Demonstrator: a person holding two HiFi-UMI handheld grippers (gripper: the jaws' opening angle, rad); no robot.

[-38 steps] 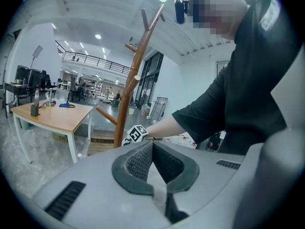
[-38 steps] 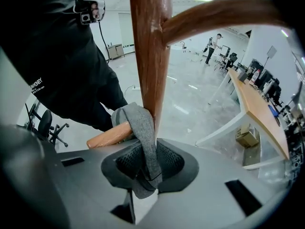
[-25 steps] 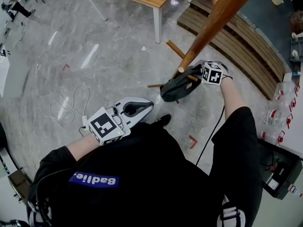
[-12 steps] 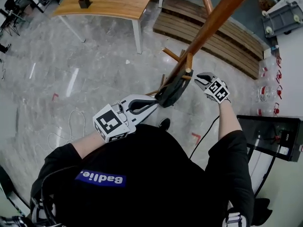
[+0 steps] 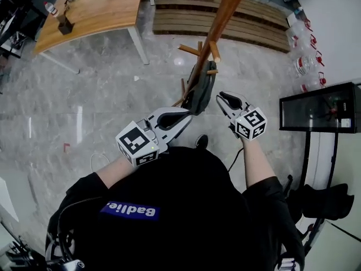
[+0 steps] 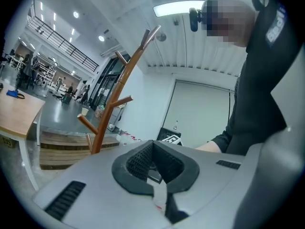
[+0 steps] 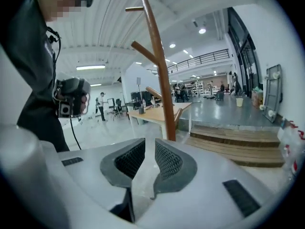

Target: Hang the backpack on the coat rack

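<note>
The wooden coat rack (image 5: pixel 223 16) runs down from the top of the head view. A black backpack (image 5: pixel 200 92) hangs from one of its lower pegs, against the pole. My left gripper (image 5: pixel 185 116) is just below and left of the bag with its jaws shut and nothing between them. To the right of the bag is my right gripper (image 5: pixel 221 96), apart from it and holding nothing, its jaws a narrow gap apart. The left gripper view shows the left gripper (image 6: pixel 153 144) with the coat rack (image 6: pixel 112 104) beyond. Ahead of the right gripper (image 7: pixel 149 144) stands the coat rack (image 7: pixel 159 70). Neither gripper view shows the backpack.
A wooden table (image 5: pixel 96 10) stands at the upper left and a low slatted wooden platform (image 5: pixel 254 21) behind the rack. At the right are a black case (image 5: pixel 321 106) and bottles (image 5: pixel 307 61) by the wall. A white cable (image 5: pixel 96 157) lies on the marble floor.
My right gripper was at the backpack by the peg; it has let go and drawn back to the right. The backpack now hangs on the rack. My left gripper has moved up closer to it.
</note>
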